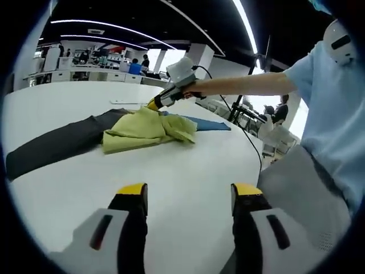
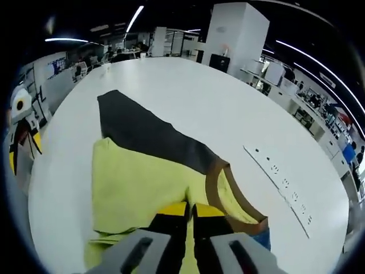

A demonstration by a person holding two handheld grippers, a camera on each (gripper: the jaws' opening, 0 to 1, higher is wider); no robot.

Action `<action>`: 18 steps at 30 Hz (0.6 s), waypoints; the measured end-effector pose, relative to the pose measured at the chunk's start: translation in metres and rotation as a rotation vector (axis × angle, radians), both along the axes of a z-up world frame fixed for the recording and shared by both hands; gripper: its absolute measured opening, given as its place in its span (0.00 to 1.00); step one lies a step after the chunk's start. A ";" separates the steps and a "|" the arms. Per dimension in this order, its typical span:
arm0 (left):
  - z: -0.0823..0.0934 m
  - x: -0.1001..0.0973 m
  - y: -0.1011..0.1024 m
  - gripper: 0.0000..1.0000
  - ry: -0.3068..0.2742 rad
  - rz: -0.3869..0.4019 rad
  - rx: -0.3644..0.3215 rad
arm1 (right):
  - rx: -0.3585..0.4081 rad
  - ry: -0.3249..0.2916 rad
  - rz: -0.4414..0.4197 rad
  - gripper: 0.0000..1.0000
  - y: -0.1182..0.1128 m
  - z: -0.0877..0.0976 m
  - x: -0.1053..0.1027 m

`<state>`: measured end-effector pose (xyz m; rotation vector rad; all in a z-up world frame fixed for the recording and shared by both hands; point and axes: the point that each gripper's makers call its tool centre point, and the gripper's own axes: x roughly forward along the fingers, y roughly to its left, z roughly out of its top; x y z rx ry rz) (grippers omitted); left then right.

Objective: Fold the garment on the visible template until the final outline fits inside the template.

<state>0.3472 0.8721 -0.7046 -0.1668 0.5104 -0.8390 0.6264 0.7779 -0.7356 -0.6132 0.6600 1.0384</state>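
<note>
A yellow-green garment with a brown collar lies crumpled on the white table, partly over a dark grey template sheet. In the right gripper view the garment covers the near end of the sheet. My right gripper is shut on the fabric just below the collar; it shows in the left gripper view as the right gripper, held by a hand at the garment's far edge. My left gripper hovers open over bare table, short of the garment.
A blue cloth edge sticks out from under the garment. A white power strip lies on the table beyond it. The person in a light blue shirt stands at the table's right side. Desks and people fill the far room.
</note>
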 end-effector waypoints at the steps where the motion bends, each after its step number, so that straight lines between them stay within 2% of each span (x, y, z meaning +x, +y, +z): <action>1: 0.000 0.000 0.000 0.56 0.001 0.001 0.000 | -0.003 -0.005 0.006 0.00 0.000 0.000 -0.001; 3: 0.000 0.000 0.000 0.56 0.001 0.000 -0.001 | -0.002 -0.014 0.009 0.01 0.000 0.002 0.000; 5: 0.000 0.000 0.000 0.56 -0.001 -0.003 0.001 | 0.017 -0.014 0.012 0.07 0.001 0.005 -0.001; 9: 0.003 0.002 -0.001 0.56 -0.008 -0.004 0.000 | 0.039 -0.041 0.031 0.32 -0.001 0.012 -0.002; 11: 0.003 0.002 -0.002 0.56 -0.009 -0.006 0.000 | 0.068 -0.033 0.017 0.36 -0.002 0.017 -0.004; 14: 0.004 0.004 -0.003 0.56 -0.013 -0.009 -0.002 | 0.118 -0.044 0.014 0.50 -0.003 0.027 -0.007; 18: 0.005 0.005 -0.007 0.56 -0.017 -0.016 -0.006 | 0.140 -0.064 0.026 0.66 -0.008 0.031 -0.014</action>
